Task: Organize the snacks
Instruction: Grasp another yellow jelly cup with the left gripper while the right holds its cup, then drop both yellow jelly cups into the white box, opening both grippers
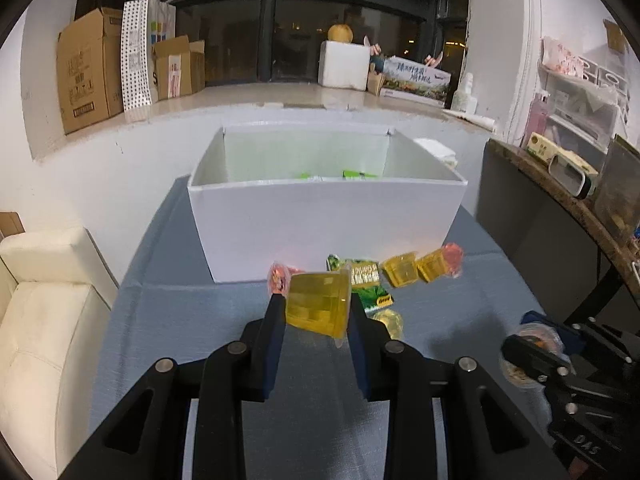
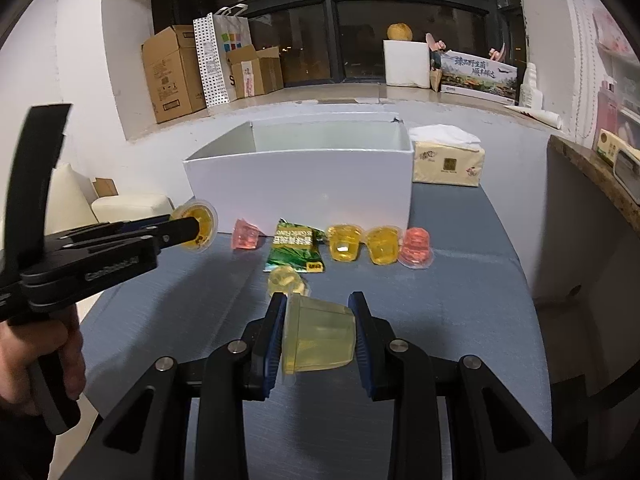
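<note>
left gripper (image 1: 316, 304) clamps a clear yellow jelly cup (image 1: 318, 306); right gripper (image 2: 320, 320) clamps a paler one (image 2: 318, 338); labels unreadable.

We see cardboard boxes (image 2: 172, 74) stacked on the far left window ledge. A tissue pack (image 2: 448, 160) sits far right on the blue-covered table (image 2: 460, 300).

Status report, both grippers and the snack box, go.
Left gripper shut on yellow jelly cup, lifted. Right gripper shut on pale jelly cup. White box ahead, open, unobstructed.
</note>
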Action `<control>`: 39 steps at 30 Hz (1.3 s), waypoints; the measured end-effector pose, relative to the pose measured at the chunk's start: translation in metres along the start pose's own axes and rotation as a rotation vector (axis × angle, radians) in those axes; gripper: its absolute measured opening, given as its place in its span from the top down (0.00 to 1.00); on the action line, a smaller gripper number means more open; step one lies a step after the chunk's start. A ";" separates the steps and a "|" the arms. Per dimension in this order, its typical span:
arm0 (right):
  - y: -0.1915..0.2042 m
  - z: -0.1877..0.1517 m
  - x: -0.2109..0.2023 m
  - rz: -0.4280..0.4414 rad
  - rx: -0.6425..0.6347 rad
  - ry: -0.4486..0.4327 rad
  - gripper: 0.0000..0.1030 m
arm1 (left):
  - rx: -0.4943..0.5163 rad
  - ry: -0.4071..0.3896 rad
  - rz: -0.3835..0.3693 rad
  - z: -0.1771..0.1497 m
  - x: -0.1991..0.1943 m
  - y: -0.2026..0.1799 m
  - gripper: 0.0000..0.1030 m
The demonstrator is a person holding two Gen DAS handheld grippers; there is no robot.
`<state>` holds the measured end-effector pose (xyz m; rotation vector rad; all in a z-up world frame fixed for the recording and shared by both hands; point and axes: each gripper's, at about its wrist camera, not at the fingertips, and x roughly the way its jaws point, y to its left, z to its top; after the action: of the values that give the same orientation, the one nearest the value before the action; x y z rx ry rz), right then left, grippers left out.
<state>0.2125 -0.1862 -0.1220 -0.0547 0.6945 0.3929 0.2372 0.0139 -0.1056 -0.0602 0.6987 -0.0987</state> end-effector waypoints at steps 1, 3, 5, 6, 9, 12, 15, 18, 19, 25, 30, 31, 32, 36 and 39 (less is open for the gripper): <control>0.001 0.005 0.000 0.004 -0.004 -0.005 0.67 | -0.002 -0.008 -0.003 0.003 -0.003 0.002 0.67; -0.002 0.016 0.002 0.025 0.012 -0.014 0.67 | 0.001 -0.026 -0.004 0.013 -0.008 0.003 0.67; -0.004 0.029 0.003 0.031 0.020 -0.030 0.67 | 0.004 -0.043 -0.005 0.025 -0.011 0.007 0.67; -0.005 0.037 0.003 0.033 0.021 -0.040 0.67 | 0.003 -0.049 -0.007 0.030 -0.011 0.008 0.67; -0.012 0.066 0.008 0.049 0.046 -0.069 0.67 | 0.006 -0.079 -0.006 0.054 -0.012 0.013 0.67; -0.019 0.101 0.019 0.046 0.051 -0.098 0.67 | 0.017 -0.101 -0.007 0.083 -0.004 0.018 0.67; -0.025 0.129 0.036 0.048 0.057 -0.125 0.67 | 0.051 -0.103 0.003 0.111 0.011 0.021 0.67; -0.030 0.154 0.061 0.041 0.070 -0.117 0.67 | 0.041 -0.097 0.006 0.136 0.032 0.029 0.67; -0.033 0.162 0.069 0.060 0.082 -0.123 0.67 | 0.037 -0.091 0.002 0.140 0.037 0.031 0.67; -0.044 0.183 0.118 0.029 0.106 -0.073 0.66 | 0.067 -0.016 0.017 0.155 0.084 0.037 0.64; -0.053 0.178 0.118 -0.035 0.108 -0.108 0.06 | 0.058 -0.035 0.053 0.152 0.098 0.045 0.00; -0.056 0.175 0.116 -0.022 0.122 -0.113 0.06 | 0.063 -0.026 0.054 0.150 0.098 0.045 0.00; -0.057 0.173 0.115 -0.015 0.128 -0.109 0.06 | 0.063 -0.023 0.046 0.148 0.098 0.045 0.00; -0.052 0.167 0.102 -0.023 0.100 -0.112 0.00 | 0.060 -0.026 0.046 0.141 0.089 0.044 0.00; -0.043 0.162 0.088 -0.027 0.071 -0.117 0.00 | 0.057 -0.023 0.028 0.137 0.078 0.041 0.00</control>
<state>0.3887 -0.1682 -0.0565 0.0262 0.5908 0.3426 0.3878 0.0492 -0.0543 0.0030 0.6730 -0.0904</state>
